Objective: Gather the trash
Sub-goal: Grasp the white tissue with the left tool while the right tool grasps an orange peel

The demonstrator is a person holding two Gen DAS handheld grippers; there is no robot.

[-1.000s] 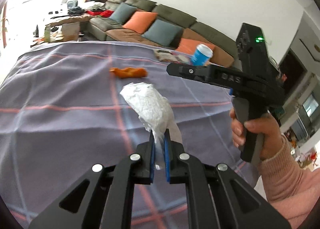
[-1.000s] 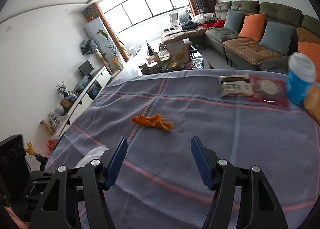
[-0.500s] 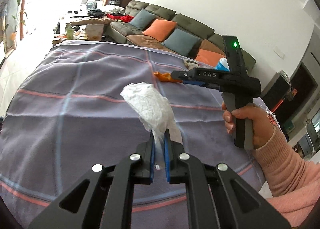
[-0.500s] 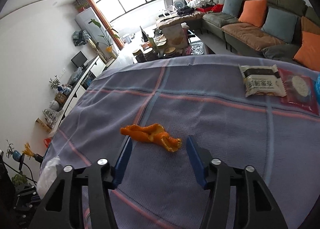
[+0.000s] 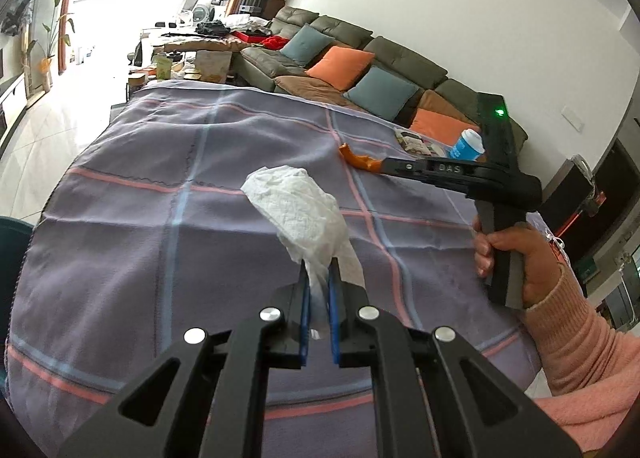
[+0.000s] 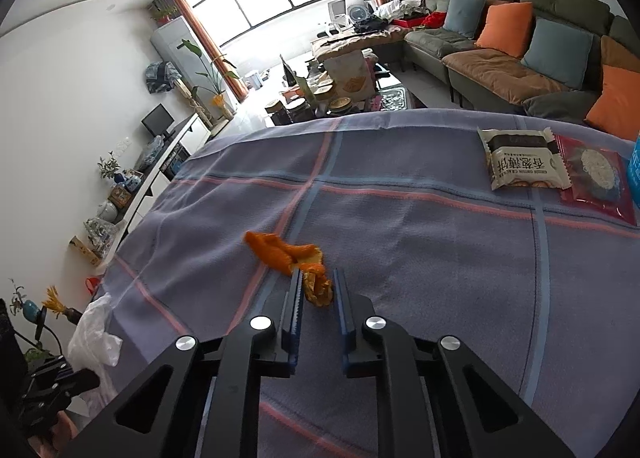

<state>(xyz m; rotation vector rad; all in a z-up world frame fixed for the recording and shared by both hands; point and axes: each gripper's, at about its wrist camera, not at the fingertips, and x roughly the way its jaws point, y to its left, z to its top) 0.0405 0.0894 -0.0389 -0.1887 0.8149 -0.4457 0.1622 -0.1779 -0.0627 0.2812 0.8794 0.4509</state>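
Left gripper [image 5: 319, 290] held level above the near edge of the plaid-covered table [image 5: 120, 225], blue pads pressed together on the tail of a crumpled white tissue [image 5: 298, 213], which stands up and forward from the pinch, clear of the cloth. Right gripper [image 6: 317, 292] lowered to the cloth farther in, fingers narrowed on either side of the near end of an orange peel [image 6: 288, 254], the peel lying on the cloth between the pads; cannot tell whether the pads actually press it. Seen from the left wrist, right gripper [image 5: 384, 167] stretched flat and forward over the table, tips at the orange peel [image 5: 358, 159], green light lit on its body. Right hand [image 5: 516, 262] wrapped around the upright handle, pink sleeve behind it. Beyond the peel, near the far right of the table, a white snack packet [image 6: 516, 161], a red packet [image 6: 596, 177] touching it, and a blue cup [image 5: 466, 145].
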